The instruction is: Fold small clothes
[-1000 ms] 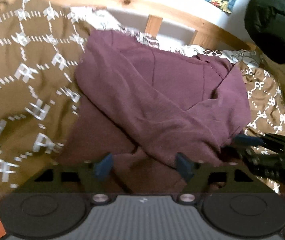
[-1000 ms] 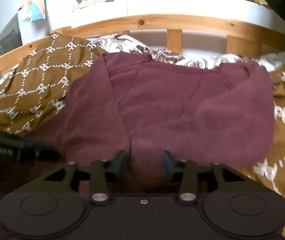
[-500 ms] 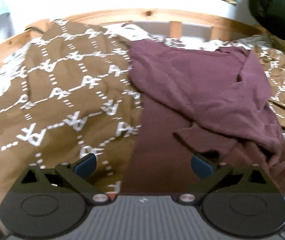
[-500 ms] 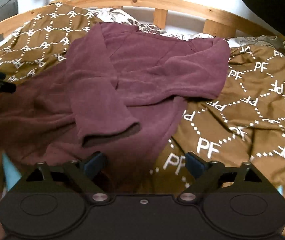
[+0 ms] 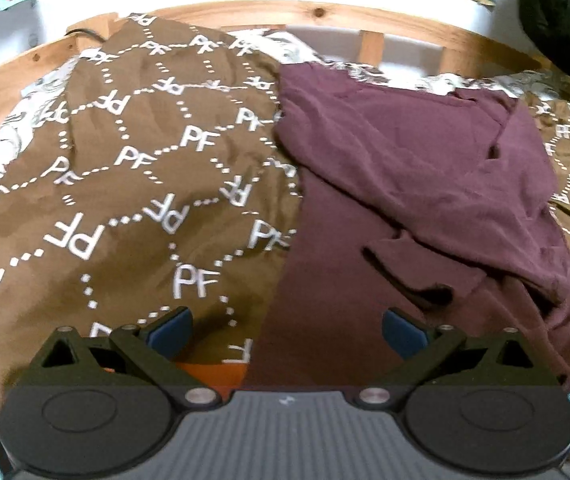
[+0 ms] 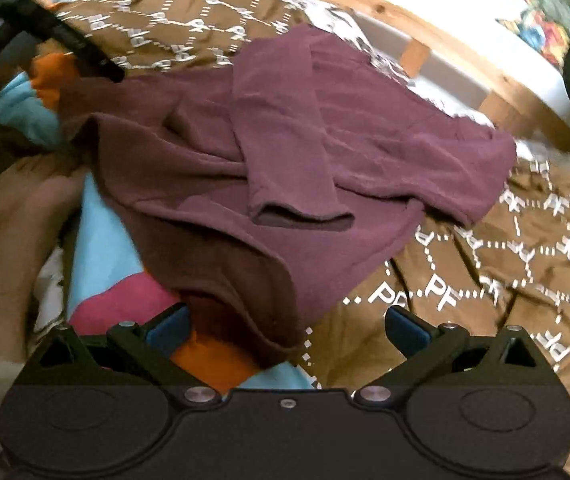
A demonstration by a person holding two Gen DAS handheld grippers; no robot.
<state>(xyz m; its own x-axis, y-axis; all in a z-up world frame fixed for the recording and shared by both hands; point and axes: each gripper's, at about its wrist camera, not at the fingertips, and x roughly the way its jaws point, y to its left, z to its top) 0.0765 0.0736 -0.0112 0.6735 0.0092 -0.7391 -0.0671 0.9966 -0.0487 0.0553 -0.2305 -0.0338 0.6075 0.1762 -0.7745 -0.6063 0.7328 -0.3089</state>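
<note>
A maroon long-sleeved top [image 5: 417, 168] lies spread on a bed, over a brown blanket [image 5: 133, 184] printed with white "PF" letters and dotted diamonds. In the left wrist view the top fills the right half of the frame, one sleeve cuff [image 5: 409, 276] folded across its body toward the lower centre. In the right wrist view the same top [image 6: 285, 152] sits in the middle, both sleeves crossed over the chest, with one open cuff [image 6: 301, 216] pointing toward the bottom of the frame.

The left hand-held gripper [image 5: 285, 330] has just been spreading its jaws, and they stand wide apart, nothing between the blue pads; it hovers over the line where blanket and top meet. The right hand-held gripper [image 6: 287, 330] has likewise just been opening and stands wide apart, above the top's lower hem, gripping nothing.

Light blue, pink and orange clothes [image 6: 117, 280] lie at lower left of the right wrist view. A wooden bed rail [image 5: 325, 14] curves along the top edge.
</note>
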